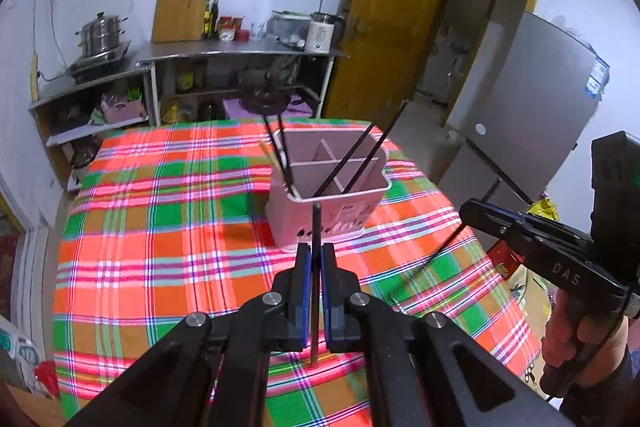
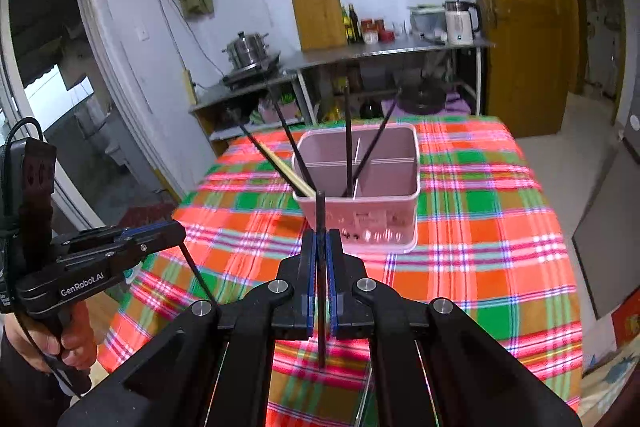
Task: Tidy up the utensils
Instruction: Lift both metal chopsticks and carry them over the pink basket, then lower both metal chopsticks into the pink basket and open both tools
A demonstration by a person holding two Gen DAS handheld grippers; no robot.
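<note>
While clamped, each gripper's black chopstick (image 1: 316, 227) points toward the caddy (image 1: 332, 211).

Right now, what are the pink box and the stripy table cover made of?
The pink box looks like plastic: smooth, slightly shiny walls, thin moulded dividers inside, and a rounded rim. The table cover looks like woven cloth, matte, with a printed or woven orange, green and pink check; it drapes softly over the table's edge. It could be a coated fabric; the pictures cannot tell.
</note>
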